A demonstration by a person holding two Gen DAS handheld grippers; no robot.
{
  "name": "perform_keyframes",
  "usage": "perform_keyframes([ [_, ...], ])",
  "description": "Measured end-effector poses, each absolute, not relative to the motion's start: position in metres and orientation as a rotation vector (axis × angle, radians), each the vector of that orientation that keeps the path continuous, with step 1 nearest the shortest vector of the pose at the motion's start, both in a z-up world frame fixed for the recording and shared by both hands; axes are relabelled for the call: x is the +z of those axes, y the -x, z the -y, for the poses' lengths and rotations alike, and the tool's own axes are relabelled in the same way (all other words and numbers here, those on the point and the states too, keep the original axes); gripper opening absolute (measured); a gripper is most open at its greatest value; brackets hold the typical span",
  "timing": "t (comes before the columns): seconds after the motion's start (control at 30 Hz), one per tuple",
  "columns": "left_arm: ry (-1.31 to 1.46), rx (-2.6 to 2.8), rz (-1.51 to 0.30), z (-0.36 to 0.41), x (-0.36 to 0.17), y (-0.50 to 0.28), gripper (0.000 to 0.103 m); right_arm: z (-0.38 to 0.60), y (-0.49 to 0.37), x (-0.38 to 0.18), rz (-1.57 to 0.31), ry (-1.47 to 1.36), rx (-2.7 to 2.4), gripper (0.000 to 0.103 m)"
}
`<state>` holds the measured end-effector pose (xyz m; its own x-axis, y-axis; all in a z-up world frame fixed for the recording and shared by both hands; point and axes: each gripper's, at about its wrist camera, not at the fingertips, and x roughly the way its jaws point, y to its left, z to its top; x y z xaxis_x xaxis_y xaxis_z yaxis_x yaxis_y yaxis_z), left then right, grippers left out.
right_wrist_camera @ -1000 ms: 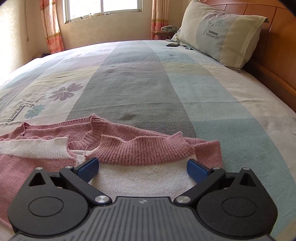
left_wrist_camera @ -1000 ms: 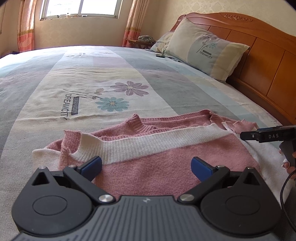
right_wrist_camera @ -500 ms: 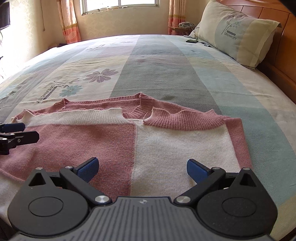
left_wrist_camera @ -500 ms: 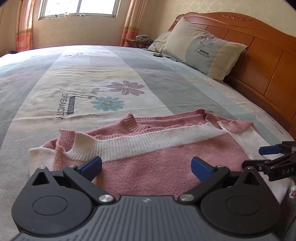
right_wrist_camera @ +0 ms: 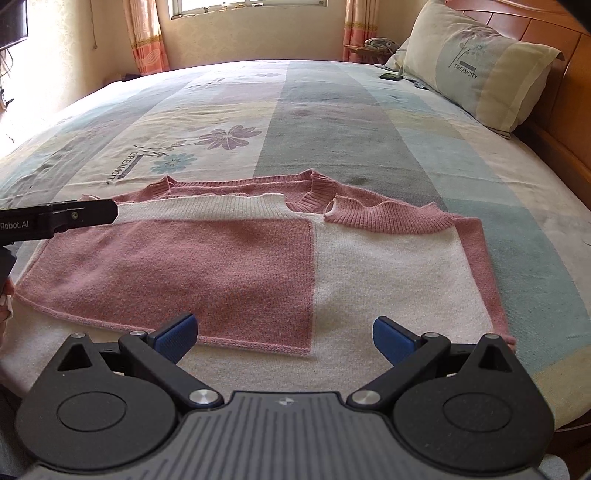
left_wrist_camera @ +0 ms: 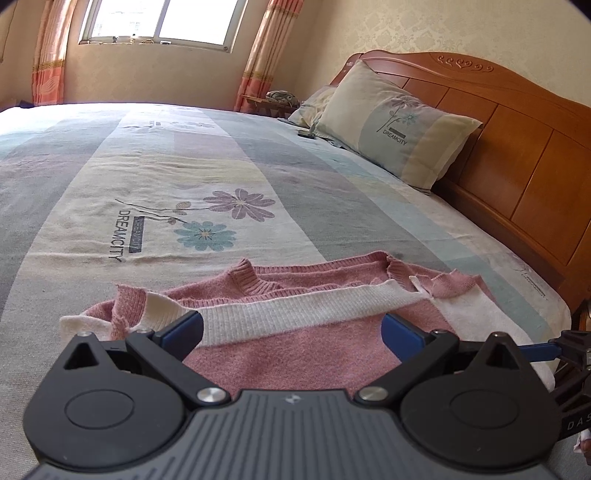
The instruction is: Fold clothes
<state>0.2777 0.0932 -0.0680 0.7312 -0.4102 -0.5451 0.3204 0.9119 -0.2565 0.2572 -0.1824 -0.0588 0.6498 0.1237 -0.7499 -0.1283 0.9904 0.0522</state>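
Grippers: my left gripper and right gripper gape wide, holding nothing.
Sweater: folded flat at bed's near edge.
Change: I've backed off; fold seemingly stays.

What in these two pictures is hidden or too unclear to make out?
- Sweater near hem: both views, behind each claw's black body.
- Small dark object by the pillow: too small to identify.
- Left claw in the right wrist view: side-on, so its opening is unreadable there.

A sunlit window with orange curtains faces the wooden headboard.
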Motion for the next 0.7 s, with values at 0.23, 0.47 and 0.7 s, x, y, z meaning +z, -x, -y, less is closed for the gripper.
perform_keyframes([
  [0.23,0.089,-0.372,-0.678,-0.086,-0.077,-0.28,0.102,0.178,-0.237,-0.07,-0.903,-0.001,0.198,0.103],
  [0.47,0.089,-0.369,-0.678,-0.085,-0.073,-0.276,0.102,0.175,-0.223,-0.067,-0.864,0.004,0.243,0.103],
  [0.7,0.182,-0.385,-0.668,-0.101,-0.058,-0.257,0.102,0.17,-0.214,-0.081,-0.836,0.023,0.285,0.103],
])
